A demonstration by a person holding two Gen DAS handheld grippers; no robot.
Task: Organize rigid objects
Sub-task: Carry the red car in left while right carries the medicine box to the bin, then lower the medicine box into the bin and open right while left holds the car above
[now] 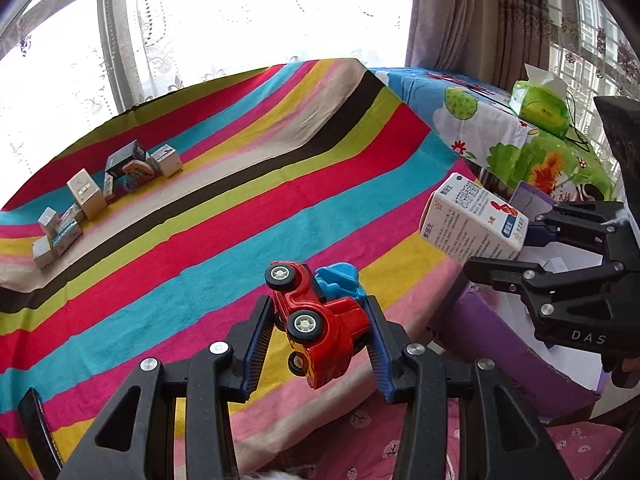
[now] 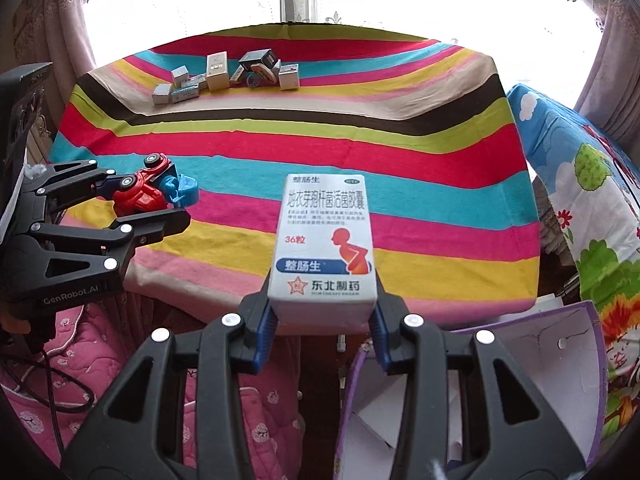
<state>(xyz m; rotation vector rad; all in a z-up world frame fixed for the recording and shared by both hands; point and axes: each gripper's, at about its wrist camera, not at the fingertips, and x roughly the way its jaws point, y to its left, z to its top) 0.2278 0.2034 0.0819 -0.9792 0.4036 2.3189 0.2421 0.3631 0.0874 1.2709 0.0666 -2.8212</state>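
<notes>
Item 1: left claw, clamped on a red toy car with a blue rear part; car held tilted, wheels turned toward 9 o'clock in the left wrist view, lifted off the striped surface near its front edge

Item 2: right claw, clamped on the lower end of a white medicine box; box's long axis runs straight ahead along the claw toward 12 o'clock, printed face up, held above the front edge of the surface

Item 3: cluster of small boxes, standing and lying at the far side of the surface, at roughly 11 o'clock from the right claw and 10 o'clock from the left claw, well apart from both

Item 4: purple open carton, just below and at 4 o'clock of the right claw, off the surface; nearer the right claw than the left

Judgement: both items are in transit; whether the carton or the far cluster is the destination cannot be told
</notes>
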